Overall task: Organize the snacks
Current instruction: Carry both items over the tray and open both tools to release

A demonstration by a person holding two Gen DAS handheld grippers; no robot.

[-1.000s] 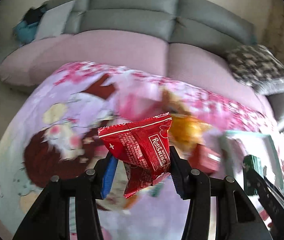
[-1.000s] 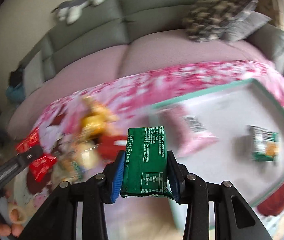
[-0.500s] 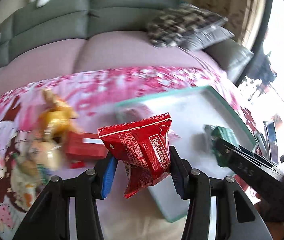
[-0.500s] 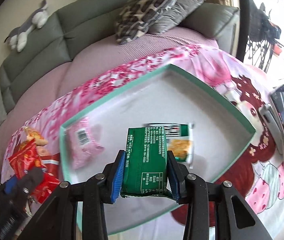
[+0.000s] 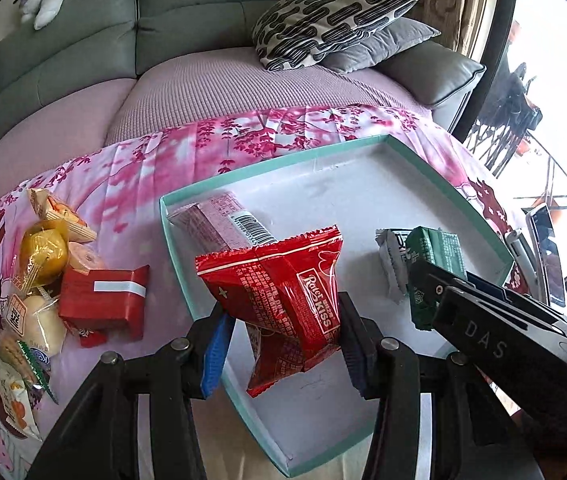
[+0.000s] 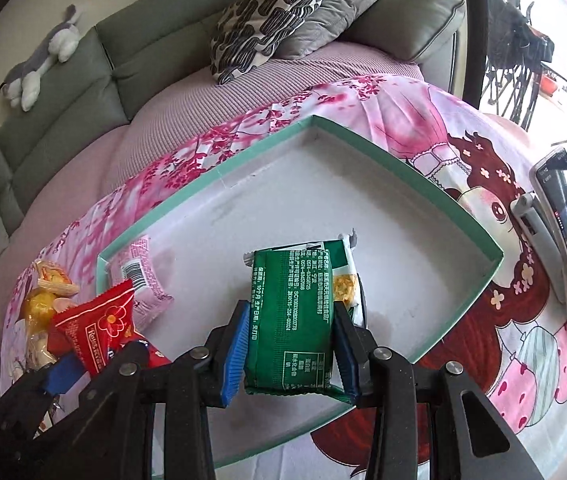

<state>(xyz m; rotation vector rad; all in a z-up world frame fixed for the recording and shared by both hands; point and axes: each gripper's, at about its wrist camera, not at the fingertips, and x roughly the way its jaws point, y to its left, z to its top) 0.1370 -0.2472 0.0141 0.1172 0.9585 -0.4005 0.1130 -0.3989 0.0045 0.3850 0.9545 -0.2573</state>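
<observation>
Two packets, red packet (image 5: 283, 300) and green packet (image 6: 289, 320), sit clamped between fingers.

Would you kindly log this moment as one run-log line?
left gripper: holds red snack packet | right gripper: holds green snack packet | both over teal tray | nothing released

My left gripper (image 5: 283, 344) grips a red packet (image 5: 283, 292); my right gripper (image 6: 291, 352) a green one (image 6: 289, 320) — above the white, teal-rimmed tray (image 6: 403, 168) — pink floral cloth (image 6: 423, 116) beneath it.
</observation>
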